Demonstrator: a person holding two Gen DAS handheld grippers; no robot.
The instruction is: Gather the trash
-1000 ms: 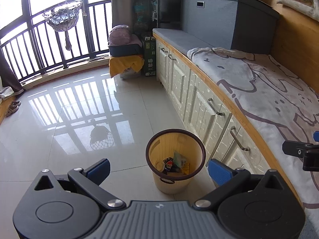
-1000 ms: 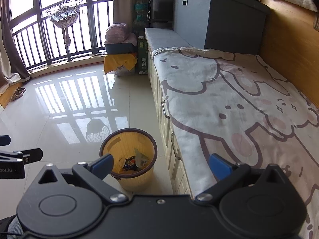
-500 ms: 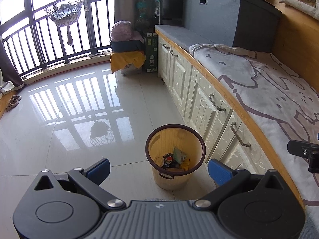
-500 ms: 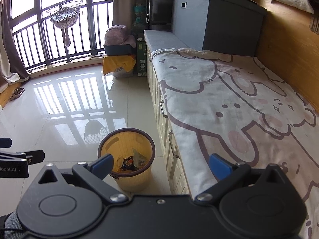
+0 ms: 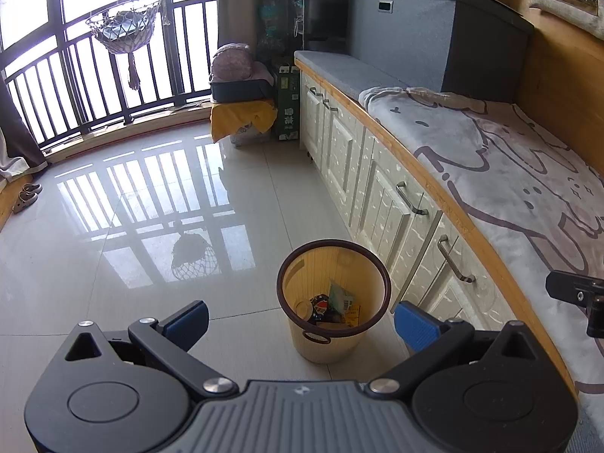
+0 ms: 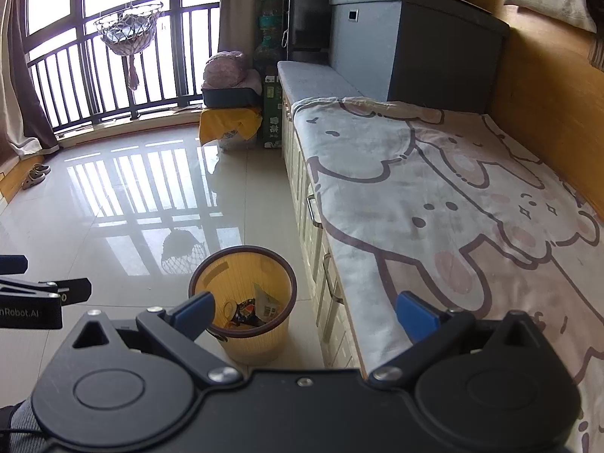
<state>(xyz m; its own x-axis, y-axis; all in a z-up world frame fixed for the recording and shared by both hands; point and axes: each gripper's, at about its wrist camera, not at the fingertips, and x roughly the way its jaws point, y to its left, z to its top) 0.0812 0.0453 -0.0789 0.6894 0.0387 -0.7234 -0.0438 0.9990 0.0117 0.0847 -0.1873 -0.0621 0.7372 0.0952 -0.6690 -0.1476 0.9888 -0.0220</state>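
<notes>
So both grippers are empty right now, jaws spread wide with nothing between the blue pads. The yellow waste bin (image 5: 333, 302) sits on the tile floor right beside the white cabinets (image 5: 392, 204), and from the left gripper (image 5: 300, 319) it's pretty much dead centre between the jaws, a bit ahead and below. From the right gripper (image 6: 304, 311) it's off toward the left jaw, whose pad overlaps the bin's rim in that view. Inside the bin there's already some trash (image 5: 332, 307) — looks like crumpled wrappers, a printed paper packet and maybe a small round lid, hard to tell exactly. I don't see any loose trash on the floor (image 5: 158, 226) or on the cartoon blanket (image 6: 445, 204) from here, so my guess is the collecting is mostly done, or the bin itself is next. If so: thin plastic, light, probably flexes if you squeeze the wall, and the smooth sides could slip. I'd pinch the dark rim (image 5: 381, 270), the stiffest part — or hook the little loop handle (image 5: 316, 337) on the near side. Keep it upright, since the light stuff inside would tip out easily.
</notes>
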